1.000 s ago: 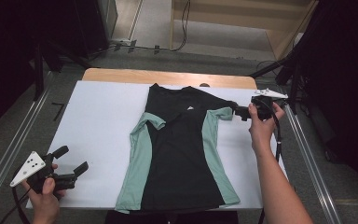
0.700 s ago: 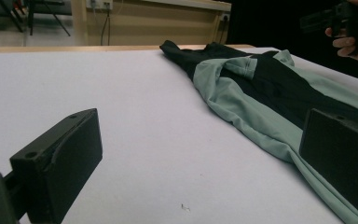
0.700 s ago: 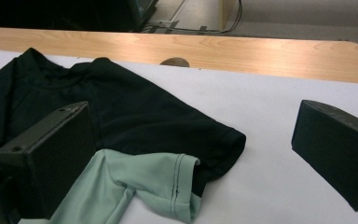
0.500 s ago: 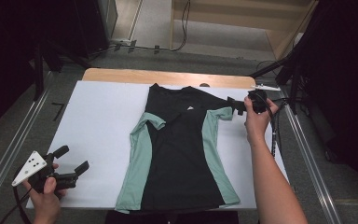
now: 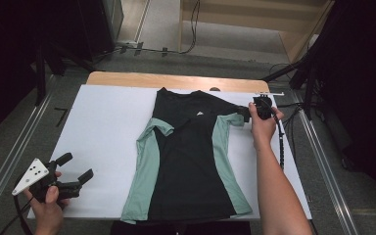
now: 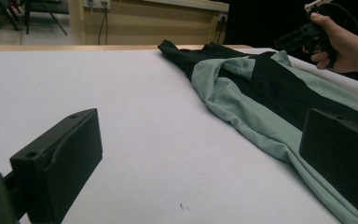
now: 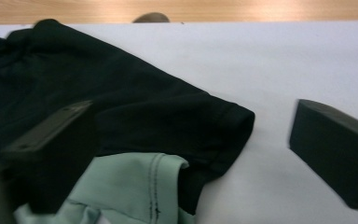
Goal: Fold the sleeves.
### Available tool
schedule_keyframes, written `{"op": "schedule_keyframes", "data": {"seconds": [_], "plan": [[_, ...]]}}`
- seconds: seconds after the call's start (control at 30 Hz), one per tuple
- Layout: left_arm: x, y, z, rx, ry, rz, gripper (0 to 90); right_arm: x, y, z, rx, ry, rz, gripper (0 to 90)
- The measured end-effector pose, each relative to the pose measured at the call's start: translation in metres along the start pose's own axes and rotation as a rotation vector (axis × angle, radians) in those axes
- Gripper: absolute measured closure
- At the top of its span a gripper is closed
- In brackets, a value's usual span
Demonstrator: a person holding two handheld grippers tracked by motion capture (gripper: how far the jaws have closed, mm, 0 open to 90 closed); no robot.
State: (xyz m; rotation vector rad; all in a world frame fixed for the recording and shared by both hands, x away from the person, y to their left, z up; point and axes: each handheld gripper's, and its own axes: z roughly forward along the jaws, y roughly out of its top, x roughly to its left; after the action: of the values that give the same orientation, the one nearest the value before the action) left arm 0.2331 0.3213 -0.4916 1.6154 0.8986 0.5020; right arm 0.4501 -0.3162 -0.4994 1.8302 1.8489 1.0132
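Note:
A black T-shirt with mint-green side panels [image 5: 191, 161] lies flat on the white sheet, collar toward the far edge. My right gripper [image 5: 248, 114] is low at the shirt's right sleeve [image 5: 235, 117]. It is open, and its jaws have just been closing a little. In the right gripper view the black sleeve end [image 7: 214, 126] lies between the jaws of the right gripper [image 7: 196, 135], untouched by the pads. My left gripper [image 5: 77, 166] is held open near the sheet's front left corner, well away from the shirt [image 6: 261, 88]. In the left gripper view nothing lies between its jaws [image 6: 200, 140].
The white sheet [image 5: 103, 122] covers a wooden table whose bare edge [image 5: 176, 81] shows at the back. Metal rails [image 5: 14, 156] [image 5: 323, 166] run along both sides. Cables lie on the floor beyond. A wide bare stretch of sheet lies left of the shirt.
My right hand has moved left and down, from beyond the sleeve's end to right at the sleeve. The left hand and the shirt have not moved.

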Motion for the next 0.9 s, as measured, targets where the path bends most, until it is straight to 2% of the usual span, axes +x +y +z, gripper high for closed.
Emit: {"op": "schedule_keyframes", "data": {"seconds": [0.2,0.27,0.3,0.4,0.53,0.6,0.73,0.9], "plan": [[0.0,0.0,0.0,0.001,0.0,0.002,0.0,-0.001,-0.006,0.012,0.059,-0.022,0.023,5.8],[0.0,0.0,0.001,0.002,0.002,0.004,0.0,0.0,-0.009,0.015,0.07,-0.036,0.017,11.6],[0.0,0.0,0.001,0.003,0.003,0.005,0.0,0.001,-0.01,0.015,0.068,-0.046,0.015,11.7],[0.0,0.0,0.001,0.003,0.002,0.004,0.0,0.004,-0.011,0.016,0.068,-0.07,-0.01,14.0],[-0.001,0.0,0.001,0.005,0.002,0.005,0.0,0.011,-0.014,0.017,0.069,-0.133,-0.066,19.9],[-0.001,0.0,0.002,0.005,-0.001,0.005,0.0,0.014,-0.017,0.016,0.06,-0.147,-0.079,27.9],[-0.001,0.0,0.002,0.006,-0.002,0.005,0.0,0.018,-0.02,0.013,0.045,-0.17,-0.068,43.2],[-0.001,0.0,0.002,0.009,-0.002,0.008,0.0,0.021,-0.021,0.011,0.057,-0.16,-0.071,63.0]]}}
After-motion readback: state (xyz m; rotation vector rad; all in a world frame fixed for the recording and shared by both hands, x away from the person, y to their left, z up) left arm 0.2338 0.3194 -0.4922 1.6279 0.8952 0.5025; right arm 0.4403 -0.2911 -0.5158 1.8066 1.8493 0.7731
